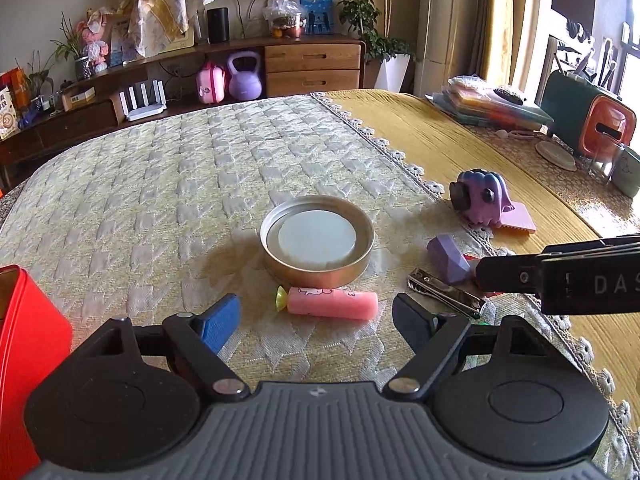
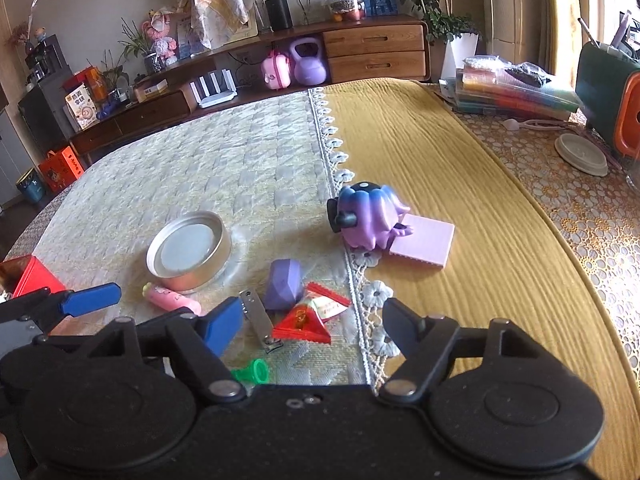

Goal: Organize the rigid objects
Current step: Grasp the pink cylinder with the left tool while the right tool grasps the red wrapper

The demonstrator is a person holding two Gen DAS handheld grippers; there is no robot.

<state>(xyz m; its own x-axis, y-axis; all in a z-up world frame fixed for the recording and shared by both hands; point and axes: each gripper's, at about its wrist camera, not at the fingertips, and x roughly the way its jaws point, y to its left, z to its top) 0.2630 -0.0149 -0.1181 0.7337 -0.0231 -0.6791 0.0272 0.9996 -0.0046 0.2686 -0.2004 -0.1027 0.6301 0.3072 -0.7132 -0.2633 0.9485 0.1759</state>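
On the quilted tabletop [image 1: 160, 184] right in front of me is the whole pile I'm supposed to sort: a round metal tin lid [image 1: 317, 240], a pink tube [image 1: 332, 303] lying just in front of it, a nail clipper [image 1: 444, 293], a purple faceted block [image 2: 282, 285], a red snack packet [image 2: 304, 322] and a little green piece [image 2: 253, 371]. Further back there's a purple toy [image 2: 370, 218] sitting partly on a pink pad [image 2: 424, 245].

My left gripper [image 1: 316, 322] is spread wide and empty, lined up on the pink tube, which sits between the fingers but a bit ahead of them. My right gripper [image 2: 312, 330] is also wide and holding nothing, hovering over the clipper and packet.

So I'd say I'm at the very start of a pick, nothing sorted yet. A red box [image 1: 28, 352] sits at my left edge, probably the destination. Next move: ease the left forward and down so the pads straddle the tube, then close. It's round, so it might roll.

Readable text: only "DAS" on the right gripper's side. The packet's print is too small to read.
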